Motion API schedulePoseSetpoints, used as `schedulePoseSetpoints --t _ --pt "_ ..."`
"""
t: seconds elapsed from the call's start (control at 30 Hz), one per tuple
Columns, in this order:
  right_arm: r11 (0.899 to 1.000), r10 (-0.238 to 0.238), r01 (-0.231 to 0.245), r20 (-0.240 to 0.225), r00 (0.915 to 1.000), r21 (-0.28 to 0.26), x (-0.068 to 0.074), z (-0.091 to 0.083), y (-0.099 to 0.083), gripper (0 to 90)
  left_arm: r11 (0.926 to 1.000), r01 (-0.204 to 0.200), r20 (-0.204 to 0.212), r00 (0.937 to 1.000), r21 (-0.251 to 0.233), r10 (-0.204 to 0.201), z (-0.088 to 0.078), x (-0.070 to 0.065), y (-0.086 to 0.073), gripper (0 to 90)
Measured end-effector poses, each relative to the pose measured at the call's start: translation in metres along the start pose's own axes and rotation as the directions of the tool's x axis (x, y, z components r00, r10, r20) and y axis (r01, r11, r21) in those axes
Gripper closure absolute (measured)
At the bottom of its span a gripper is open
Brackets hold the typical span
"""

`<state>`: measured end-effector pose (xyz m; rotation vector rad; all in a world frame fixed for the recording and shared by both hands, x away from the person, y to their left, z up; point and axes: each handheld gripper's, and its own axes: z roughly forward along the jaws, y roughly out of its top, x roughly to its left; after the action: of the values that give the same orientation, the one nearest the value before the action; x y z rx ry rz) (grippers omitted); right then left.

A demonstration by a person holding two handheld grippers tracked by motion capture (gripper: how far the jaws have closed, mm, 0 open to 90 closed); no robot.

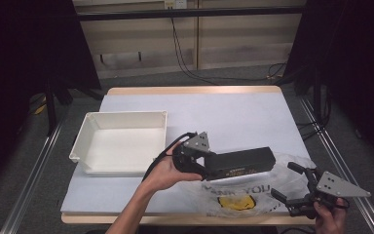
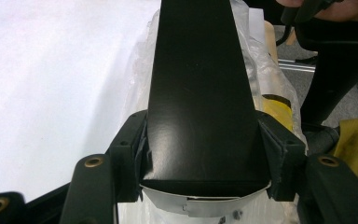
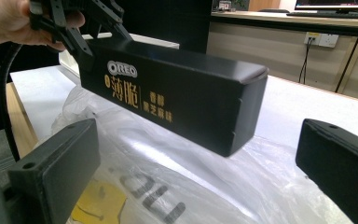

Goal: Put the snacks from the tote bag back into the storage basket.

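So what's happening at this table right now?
A person works with a gripper in each hand. The left gripper is clamped on one end of a long black Oreo box, holding it level above a clear plastic bag lying at the table's near edge. The right gripper waits open beside the bag, holding nothing. A white tray sits to the left, with nothing in it.
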<state>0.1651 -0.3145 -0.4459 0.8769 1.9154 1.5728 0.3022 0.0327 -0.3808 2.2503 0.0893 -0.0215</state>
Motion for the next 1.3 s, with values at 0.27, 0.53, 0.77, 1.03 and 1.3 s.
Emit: schedulePoseSetpoints --t 0.27,0.53,0.77,1.03,1.3 --pt "1.0 0.003 -0.003 -0.009 1.0 0.006 -0.001 0.002 -0.001 0.0 0.9999 0.006 -0.014 0.9999 -0.016 -0.006 -0.013 0.003 -0.001 43.1" --pt "1.0 0.003 -0.003 -0.002 1.0 0.006 -0.002 0.001 -0.002 0.0 0.9998 -0.002 -0.044 0.9991 -0.019 0.002 -0.024 0.005 -0.004 43.1" --pt "1.0 0.007 -0.007 -0.002 1.0 0.014 -0.002 0.002 -0.003 0.0 0.9994 0.006 -0.044 0.999 -0.035 -0.008 -0.035 0.008 -0.007 43.1" --pt "1.0 0.007 -0.007 0.0 1.0 0.01 -0.003 0.003 -0.003 0.0 0.999 -0.004 -0.057 0.9984 -0.045 0.001 -0.05 0.013 -0.01 43.1" --pt "1.0 0.012 -0.012 0.001 0.9999 0.018 -0.003 0.004 -0.003 0.0 0.9985 -0.002 -0.074 0.9973 -0.054 -0.002 -0.066 0.017 -0.013 43.1"
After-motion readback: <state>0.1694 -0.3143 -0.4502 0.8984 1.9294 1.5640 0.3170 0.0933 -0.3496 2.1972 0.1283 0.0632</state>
